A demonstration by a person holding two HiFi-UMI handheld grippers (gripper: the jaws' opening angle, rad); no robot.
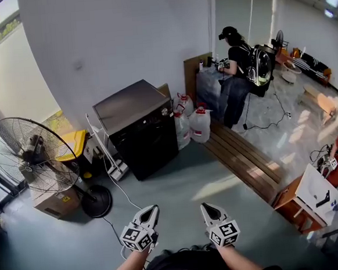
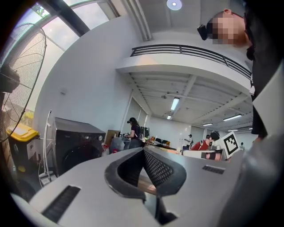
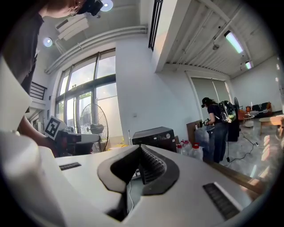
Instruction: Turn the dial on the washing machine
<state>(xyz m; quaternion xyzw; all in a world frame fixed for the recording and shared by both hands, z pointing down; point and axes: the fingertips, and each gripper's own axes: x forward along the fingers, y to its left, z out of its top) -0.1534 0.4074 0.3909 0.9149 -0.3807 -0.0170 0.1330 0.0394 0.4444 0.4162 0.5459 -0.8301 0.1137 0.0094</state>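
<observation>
Head view: the washing machine [image 1: 139,128] is standing against the white wall [image 1: 120,36], well apart from and ahead of both grippers. Its dial [image 1: 165,111], a small pale round knob, is sitting at the upper right corner of the front panel.

Left gripper [image 1: 151,211] is showing its jaws pressed together at the tips, pinching nothing. Right gripper [image 1: 206,208] is likewise showing its jaws closed on nothing. Both are pointing toward the machine across bare grey-green floor [image 1: 178,183].

Surroundings:
- A large wire-caged pedestal fan [image 1: 28,154] is standing left of the machine on a round black base.
- A yellow bin [image 1: 73,139] and a cardboard box [image 1: 55,201] are sitting behind and below the fan.
- A white rack [image 1: 103,148] is leaning just beside the machine's left side.
- Clear water jugs [image 1: 200,123] with red caps are standing at its right.
- A slatted wooden bench [image 1: 241,158] is running along the right.
- A person [image 1: 236,68] wearing a backpack is standing farther back.

Machine body: boxy, dark, glossy, with a flat grey top.
</observation>
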